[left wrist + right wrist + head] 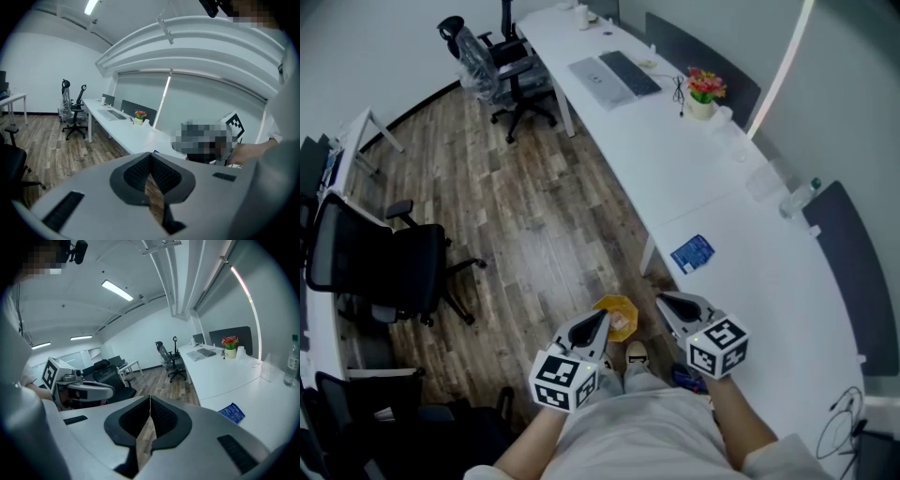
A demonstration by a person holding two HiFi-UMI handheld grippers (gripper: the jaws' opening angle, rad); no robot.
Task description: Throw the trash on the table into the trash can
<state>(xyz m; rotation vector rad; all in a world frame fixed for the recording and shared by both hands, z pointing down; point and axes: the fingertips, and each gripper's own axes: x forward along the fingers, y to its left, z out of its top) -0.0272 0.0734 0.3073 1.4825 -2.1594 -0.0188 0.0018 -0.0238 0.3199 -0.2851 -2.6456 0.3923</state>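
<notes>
A blue packet [692, 253] lies flat on the long white table [787, 309] and shows at the lower right of the right gripper view [231, 412]. A trash can with a yellow liner [622, 317] stands on the wood floor by the table's near edge, just beyond my feet. My left gripper [603, 319] hangs over the can's left rim, jaws together, nothing between them [150, 157]. My right gripper [661, 301] is to the right of the can, short of the table edge, shut and empty [150, 399]. The packet is well ahead of both grippers.
A black office chair [384, 267] stands at the left, two more chairs [511, 70] at the far end. On the table are a laptop [600, 80], a keyboard [630, 72], a flower pot [703, 94], clear cups [764, 183] and a bottle [799, 197].
</notes>
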